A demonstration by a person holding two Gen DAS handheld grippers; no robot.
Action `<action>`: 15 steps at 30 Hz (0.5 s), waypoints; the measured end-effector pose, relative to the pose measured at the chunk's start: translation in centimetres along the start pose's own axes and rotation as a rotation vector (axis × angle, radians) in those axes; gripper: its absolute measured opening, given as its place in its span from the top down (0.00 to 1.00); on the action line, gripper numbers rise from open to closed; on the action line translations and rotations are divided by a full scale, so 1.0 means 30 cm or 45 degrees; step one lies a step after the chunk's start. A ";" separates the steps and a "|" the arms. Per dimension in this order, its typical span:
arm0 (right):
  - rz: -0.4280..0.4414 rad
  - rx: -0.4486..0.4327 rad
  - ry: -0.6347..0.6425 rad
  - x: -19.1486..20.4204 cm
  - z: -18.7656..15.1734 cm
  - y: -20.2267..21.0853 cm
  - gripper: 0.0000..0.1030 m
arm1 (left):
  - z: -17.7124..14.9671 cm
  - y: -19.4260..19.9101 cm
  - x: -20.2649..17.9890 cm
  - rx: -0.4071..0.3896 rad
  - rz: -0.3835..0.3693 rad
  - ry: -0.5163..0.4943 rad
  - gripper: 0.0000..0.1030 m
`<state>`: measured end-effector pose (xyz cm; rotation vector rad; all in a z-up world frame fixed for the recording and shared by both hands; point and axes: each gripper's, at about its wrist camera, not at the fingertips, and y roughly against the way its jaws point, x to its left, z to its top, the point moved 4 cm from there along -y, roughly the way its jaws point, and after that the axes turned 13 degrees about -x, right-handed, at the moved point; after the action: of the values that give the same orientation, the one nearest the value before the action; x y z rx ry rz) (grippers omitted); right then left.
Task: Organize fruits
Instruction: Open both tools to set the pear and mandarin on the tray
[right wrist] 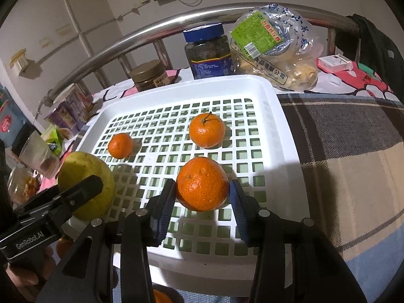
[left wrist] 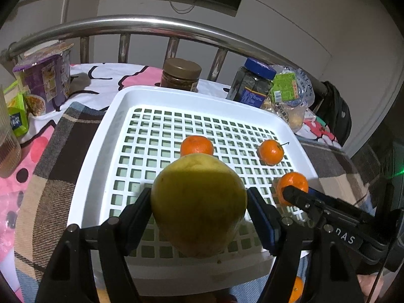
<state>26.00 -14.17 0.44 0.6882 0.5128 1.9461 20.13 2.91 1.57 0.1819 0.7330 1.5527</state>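
A white slotted tray (left wrist: pixel 126 101) (right wrist: pixel 282 116) lies on a plaid cloth. My left gripper (left wrist: pixel 199 202) is shut on a large yellow-green pear (left wrist: pixel 198 202) (right wrist: pixel 85 181), held above the tray's near side. My right gripper (right wrist: pixel 202 194) is shut on a tangerine (right wrist: pixel 202 183) (left wrist: pixel 294 181), held above the tray's near right part. Two more tangerines lie in the tray: a small one (left wrist: pixel 197 146) (right wrist: pixel 120 145) and one with a stem (left wrist: pixel 271 151) (right wrist: pixel 207 129). Another orange fruit (left wrist: pixel 298 289) shows below the tray's front edge.
Behind the tray stand a brown-lidded jar (left wrist: pixel 180 74), a blue-lidded jar (left wrist: pixel 252 83) and a bagged snack (right wrist: pixel 275 48), before a steel bed rail (left wrist: pixel 151 25). A purple noodle cup (left wrist: pixel 48 75) and a clear cup (right wrist: pixel 38 155) stand at the left.
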 end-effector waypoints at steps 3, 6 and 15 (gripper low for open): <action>0.023 -0.045 -0.033 -0.001 0.020 0.034 0.34 | 0.025 0.027 0.004 -0.049 -0.027 0.037 0.16; 0.022 -0.125 -0.038 0.005 0.056 0.084 0.22 | 0.068 0.085 -0.003 -0.133 -0.023 0.031 0.07; 0.142 -0.420 -0.052 0.061 0.174 0.391 0.09 | 0.214 0.363 -0.052 -0.388 -0.095 0.004 0.01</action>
<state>21.04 -17.37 12.00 0.5517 0.1238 2.0535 14.62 4.20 12.98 -0.0733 0.4923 1.5718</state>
